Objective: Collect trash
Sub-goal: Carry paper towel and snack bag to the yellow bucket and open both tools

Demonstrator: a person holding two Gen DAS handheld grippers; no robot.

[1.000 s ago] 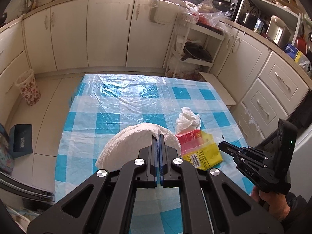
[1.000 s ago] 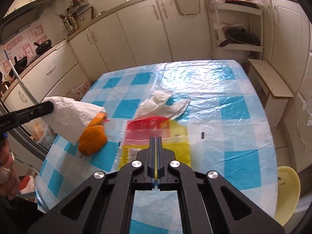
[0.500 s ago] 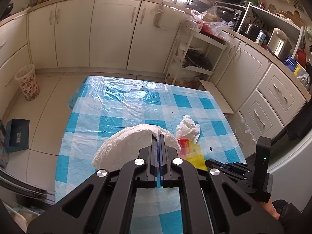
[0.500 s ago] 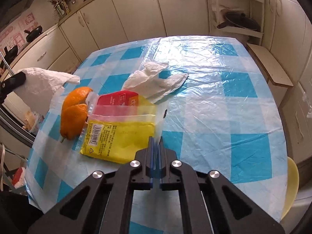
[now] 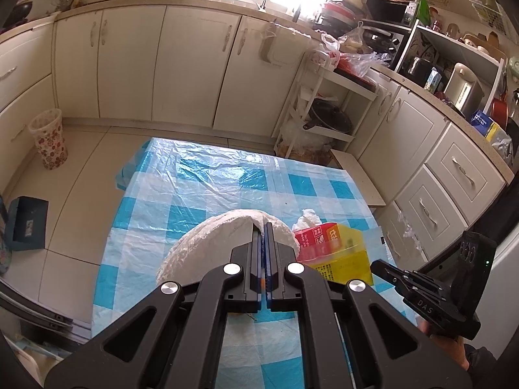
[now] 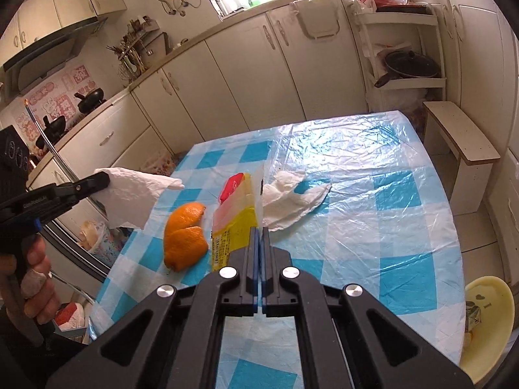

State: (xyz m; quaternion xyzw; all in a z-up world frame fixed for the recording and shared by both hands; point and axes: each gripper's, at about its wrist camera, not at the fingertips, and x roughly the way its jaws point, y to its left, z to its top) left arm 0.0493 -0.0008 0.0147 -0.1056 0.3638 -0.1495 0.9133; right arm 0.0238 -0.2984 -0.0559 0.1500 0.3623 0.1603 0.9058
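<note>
**Both hand-held grippers clenched on trash above the checked worktop**

Left hand-held gripper (image 5: pixel 265 227) is clamped on a white paper towel (image 5: pixel 207 243), which arches over its closed tips and, in the right wrist view, hangs off the worktop's 9 o'clock edge. Right hand-held gripper (image 6: pixel 260 231) is pinched tight on the near edge of a yellow and red plastic wrapper (image 6: pixel 232 223), lifted so that it stands tilted on edge. Just beside the wrapper, at 9 o'clock of it, an orange peel (image 6: pixel 185 235) lies on the blue-and-white checked worktop (image 6: pixel 373 220). At 2 o'clock of the right hand-held gripper's tips, a crumpled white tissue (image 6: pixel 292 201) rests flat, touching the wrapper's far side. A pale yellow stool (image 6: pixel 486 317) sits off the worktop at 4 o'clock. Farther off, at 10 o'clock in the left wrist view, a flower-patterned wastebasket (image 5: pixel 48 137) stands on the floor before the cream cabinets (image 5: pixel 191 61).
</note>
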